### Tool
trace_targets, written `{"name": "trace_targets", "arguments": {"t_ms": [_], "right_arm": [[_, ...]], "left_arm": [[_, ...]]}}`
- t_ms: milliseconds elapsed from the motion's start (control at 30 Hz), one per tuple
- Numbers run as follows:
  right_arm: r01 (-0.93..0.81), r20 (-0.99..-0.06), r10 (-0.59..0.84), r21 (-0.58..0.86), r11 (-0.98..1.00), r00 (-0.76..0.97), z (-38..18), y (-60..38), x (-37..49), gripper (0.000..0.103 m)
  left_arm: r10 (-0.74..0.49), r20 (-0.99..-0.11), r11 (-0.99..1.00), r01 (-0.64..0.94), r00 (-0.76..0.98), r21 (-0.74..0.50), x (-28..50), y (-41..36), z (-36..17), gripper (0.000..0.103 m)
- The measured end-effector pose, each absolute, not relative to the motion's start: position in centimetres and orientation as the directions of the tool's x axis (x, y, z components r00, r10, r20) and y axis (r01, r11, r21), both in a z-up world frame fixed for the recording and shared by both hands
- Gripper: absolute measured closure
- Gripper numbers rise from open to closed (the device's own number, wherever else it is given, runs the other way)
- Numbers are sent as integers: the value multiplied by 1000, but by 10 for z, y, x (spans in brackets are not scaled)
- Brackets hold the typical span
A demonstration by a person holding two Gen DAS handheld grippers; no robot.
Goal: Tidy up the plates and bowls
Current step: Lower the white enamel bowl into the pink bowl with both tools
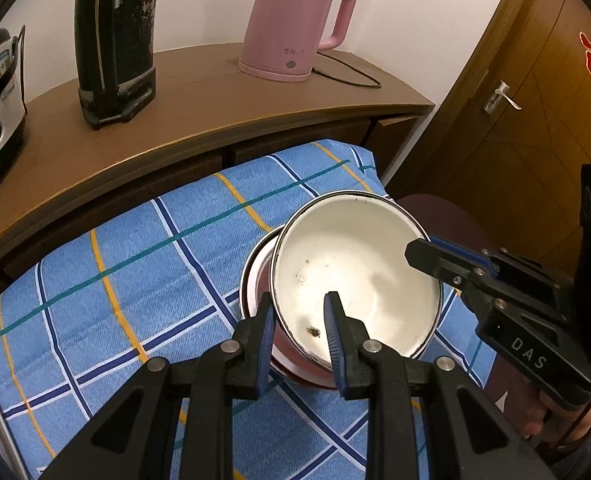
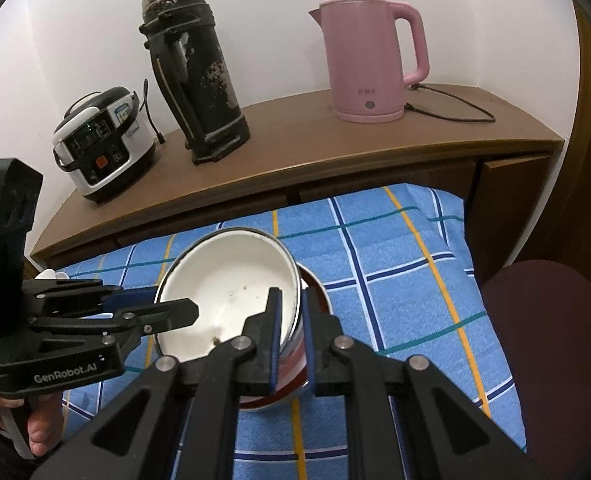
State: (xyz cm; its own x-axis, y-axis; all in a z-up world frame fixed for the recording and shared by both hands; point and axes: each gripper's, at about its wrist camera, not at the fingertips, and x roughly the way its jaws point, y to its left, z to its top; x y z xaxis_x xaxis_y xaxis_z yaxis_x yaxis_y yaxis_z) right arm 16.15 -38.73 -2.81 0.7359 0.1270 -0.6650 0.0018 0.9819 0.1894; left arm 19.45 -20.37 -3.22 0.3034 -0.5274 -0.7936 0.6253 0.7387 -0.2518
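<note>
Black linkage arms and blue-padded fingers fill the foreground of both wrist views. One left gripper (image 1: 301, 322) finger sits inside the white enamel bowl (image 1: 355, 272) and the other outside, and they clamp its near rim; the right gripper (image 2: 291, 320) pinches the opposite rim wall the same way. So held, the bowl tilts, nested on a red-walled bowl (image 2: 291, 380) that sits on a plate (image 1: 255, 276), all on the blue checked cloth (image 1: 115, 280). Behind, on the brown cabinet top (image 2: 335, 148), stand a pink kettle (image 2: 369, 64), a worn black flask (image 2: 195, 80) and a rice cooker (image 2: 103, 140) (its panel lit green).
</note>
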Motion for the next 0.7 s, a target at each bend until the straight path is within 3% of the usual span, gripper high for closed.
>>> {"name": "trace_targets", "arguments": {"t_ms": [700], "right_arm": [[-3, -695, 124, 173, 985, 708, -38, -386, 168, 91]], "left_arm": [[-494, -821, 744, 627, 284, -231, 195, -206, -39, 76]]}}
